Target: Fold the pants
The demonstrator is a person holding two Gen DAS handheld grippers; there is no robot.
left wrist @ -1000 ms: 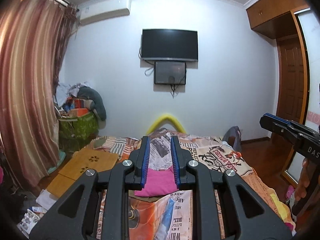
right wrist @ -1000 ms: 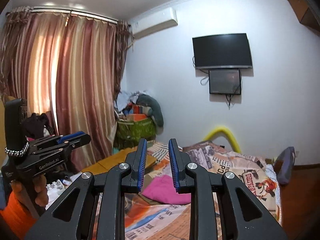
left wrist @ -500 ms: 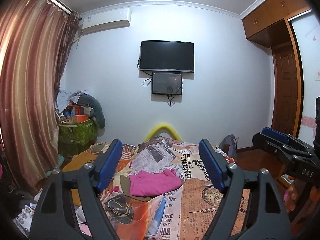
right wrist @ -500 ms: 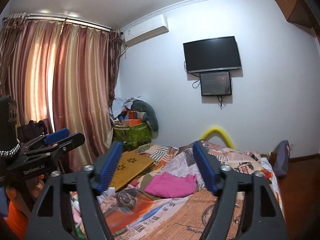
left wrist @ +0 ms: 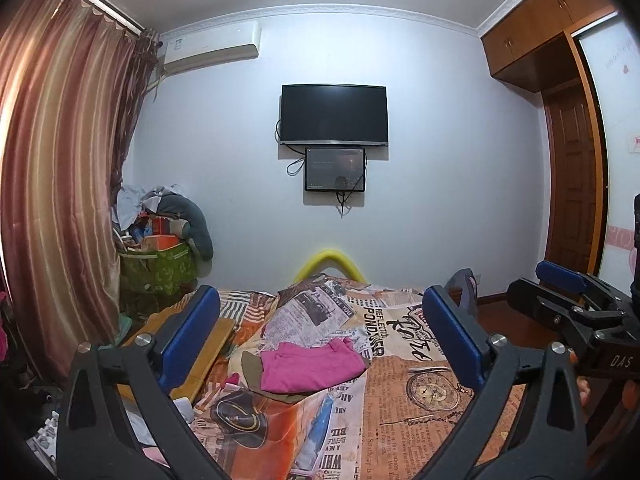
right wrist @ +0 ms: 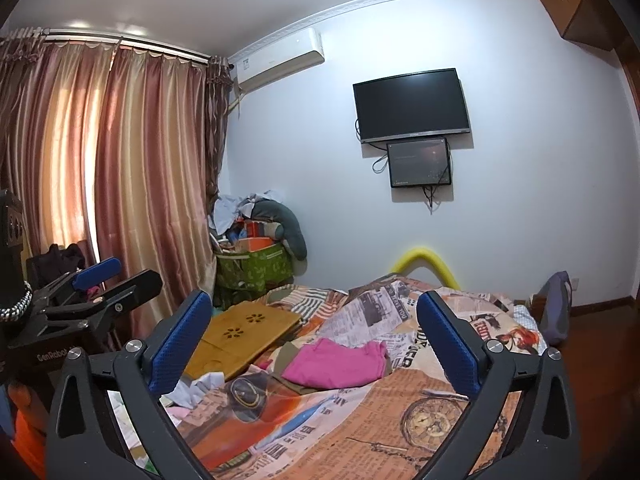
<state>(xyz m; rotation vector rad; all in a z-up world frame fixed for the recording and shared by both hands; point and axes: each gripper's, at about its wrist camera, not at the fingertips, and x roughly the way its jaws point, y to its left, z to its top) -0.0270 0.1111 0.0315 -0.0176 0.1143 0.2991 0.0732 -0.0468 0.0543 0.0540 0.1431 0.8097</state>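
Observation:
Pink pants [left wrist: 310,366] lie loosely bunched on the newspaper-print bedspread [left wrist: 408,396], partly over an olive garment [left wrist: 250,374]. They also show in the right wrist view [right wrist: 336,364]. My left gripper [left wrist: 324,336] is open and empty, held above the near part of the bed, well short of the pants. My right gripper [right wrist: 316,340] is also open and empty, at a similar distance. The right gripper shows at the right edge of the left wrist view [left wrist: 568,304], and the left gripper at the left edge of the right wrist view [right wrist: 100,288].
A wooden lap desk [right wrist: 244,332] lies on the bed's left side. A green bag piled with clothes [right wrist: 256,264] stands in the corner by the curtains [right wrist: 120,184]. A TV [left wrist: 334,114] hangs on the far wall. A wooden door [left wrist: 572,184] is at the right.
Both grippers have opened wide from nearly shut a second ago. Both cameras have tilted slightly, so the pants sit lower between the fingers.

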